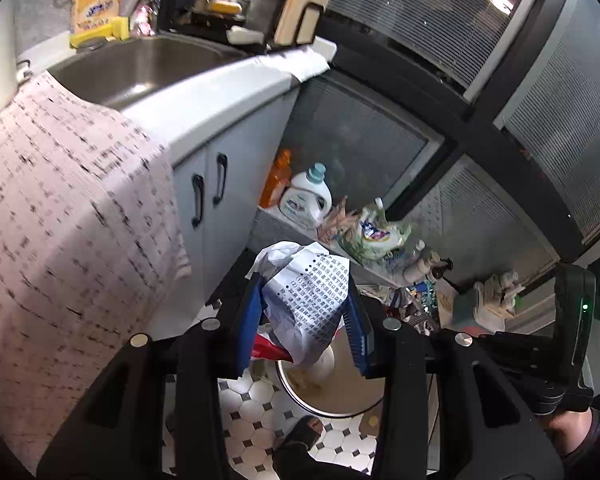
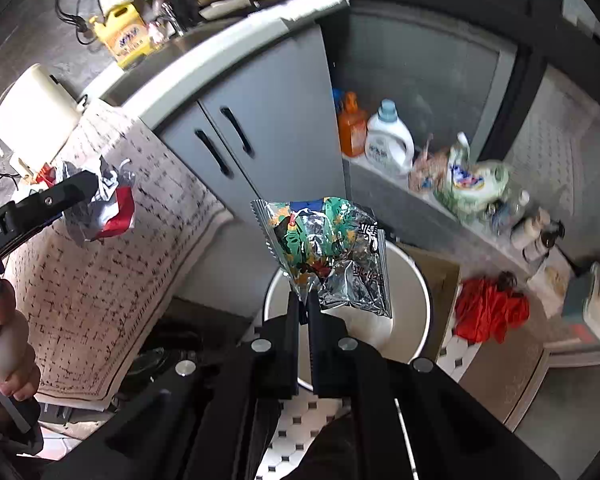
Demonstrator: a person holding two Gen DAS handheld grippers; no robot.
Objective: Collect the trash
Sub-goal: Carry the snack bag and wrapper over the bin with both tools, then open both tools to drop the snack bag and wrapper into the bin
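So I've got trash in both hands right now. My left tongs (image 1: 306,312) are clenched on a crumpled printed paper (image 1: 308,296) with a bit of red and white wrapper hanging under it, blue pads squeezing it from both sides. My right tongs (image 2: 304,304) are pinching a foil snack wrapper (image 2: 328,252) by its bottom corner, jaws nearly closed with just the thin foil between them, so the rest of the bag sticks up and flops free.

Both are tipped downward over the round white bin (image 2: 418,300) on the tiled floor (image 2: 300,420), which I reckon is the whole point: carry the stuff off the worktop (image 1: 220,92) and let go above the opening. The wrapper sits right over the bin mouth in the right view. The paper looks to be over the near rim in the left view, so I'd guess it wants a nudge further in before I release.

Room is tight-ish. The grey cabinet doors (image 2: 260,128) are just beside the bin on one side, a cardboard box (image 2: 440,280) touches it on the other, and a patterned cloth (image 2: 100,260) hangs off the worktop edge near my left hand. Straight above the bin is open, though, so dropping should be fine as long as the light foil doesn't drift past the rim
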